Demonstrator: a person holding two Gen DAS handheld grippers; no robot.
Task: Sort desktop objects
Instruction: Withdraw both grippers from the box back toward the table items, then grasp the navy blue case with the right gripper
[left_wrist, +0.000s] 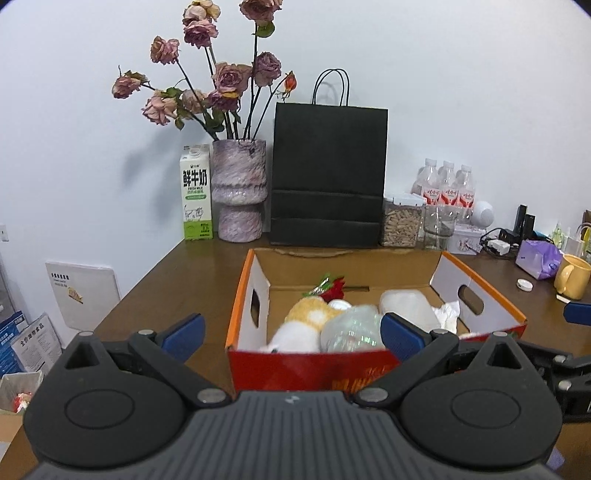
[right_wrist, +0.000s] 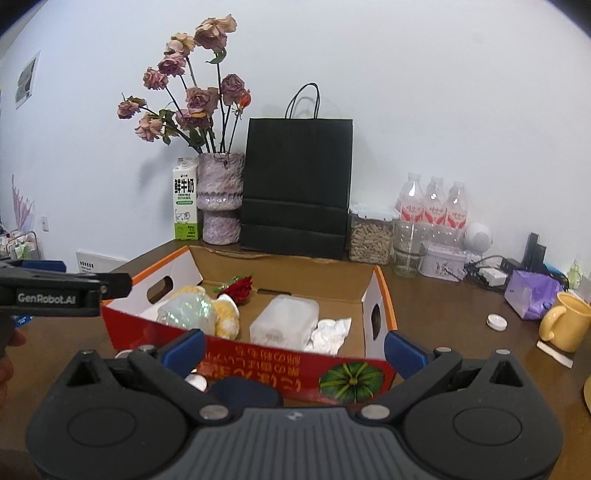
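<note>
**Operator:** Nearest me, my left gripper (left_wrist: 291, 334) has its blue-tipped jaws spread wide with nothing between them, hanging at the near wall of the open red-and-orange cardboard box (left_wrist: 243, 291). My right gripper (right_wrist: 293, 349) is spread just as wide and empty, low in front of the same box.

**Desk:** What is inside the box?

**Operator:** On its left side, a yellow-and-white plush toy (left_wrist: 303, 325), a crumpled clear iridescent plastic wrap (left_wrist: 351, 330) against it, and a small white cap (left_wrist: 339, 304) behind. In the middle, a translucent white plastic tub (right_wrist: 284, 321); beside it, crumpled white tissue (right_wrist: 330, 330). Toward the back lies a red artificial rose (right_wrist: 240, 288).

**Desk:** Anything one camera catches alone?

**Operator:** The right view shows a dark blue rounded object (right_wrist: 243, 393) and a white round thing (right_wrist: 195, 382) on the brown wooden table (right_wrist: 443, 306) just before the box; I cannot tell what they are. It also sees the left tool's black arm from the side.

**Desk:** Further back?

**Operator:** A yellow ceramic mug (right_wrist: 565, 321) and a white round lid (right_wrist: 496, 321) off to the right. At the wall, a milk carton (left_wrist: 196, 197), a purple vase of dried roses (left_wrist: 240, 192), a black paper bag (left_wrist: 328, 177) and a clear lidded jar of pellets (right_wrist: 371, 236)
</note>
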